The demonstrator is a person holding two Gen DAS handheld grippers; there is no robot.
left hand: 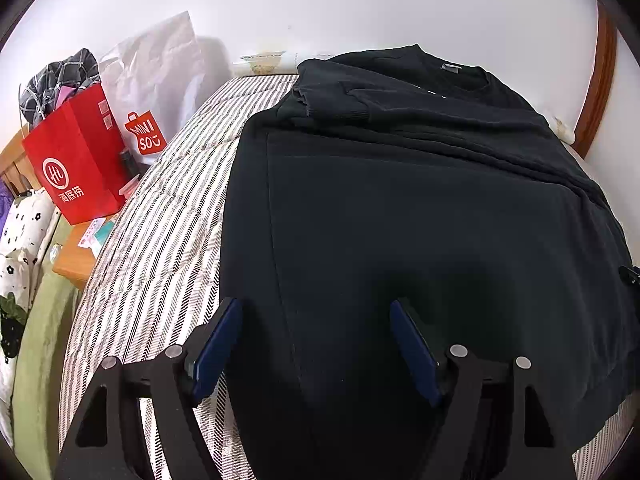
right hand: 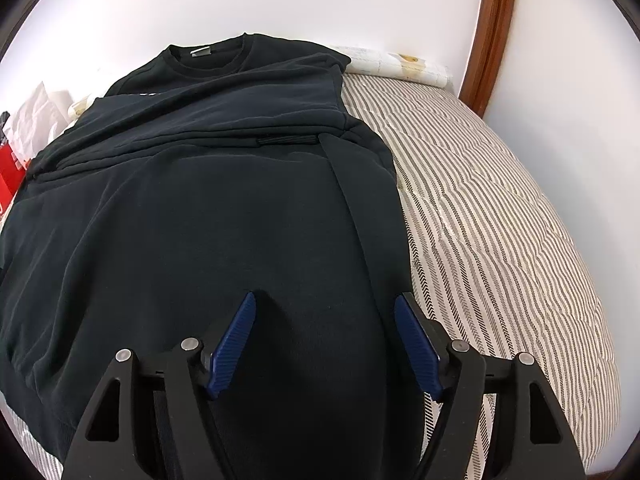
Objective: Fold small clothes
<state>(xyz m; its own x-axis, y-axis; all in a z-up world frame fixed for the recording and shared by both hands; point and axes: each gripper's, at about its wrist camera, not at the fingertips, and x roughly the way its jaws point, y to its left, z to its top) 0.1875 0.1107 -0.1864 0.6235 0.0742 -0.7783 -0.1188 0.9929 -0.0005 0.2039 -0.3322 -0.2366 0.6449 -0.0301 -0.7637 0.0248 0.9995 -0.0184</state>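
A black sweatshirt (left hand: 420,200) lies flat on the striped bed (left hand: 160,240), collar toward the wall, with both sleeves folded in across its chest. My left gripper (left hand: 316,308) hovers open over the garment's near left part, its blue pads wide apart and pressing on nothing. In the right wrist view the same sweatshirt (right hand: 200,208) fills the left and middle. My right gripper (right hand: 326,300) stands open over its near right side, close to the folded right edge, with only flat cloth below the pads.
Beside the bed on the left stand a red paper bag (left hand: 76,164), a white Miniso bag (left hand: 152,80) and a wooden side table (left hand: 76,256). A white wall lies behind the bed, with a wooden frame (right hand: 488,32) at the right. Bare striped bedding (right hand: 500,220) extends right of the sweatshirt.
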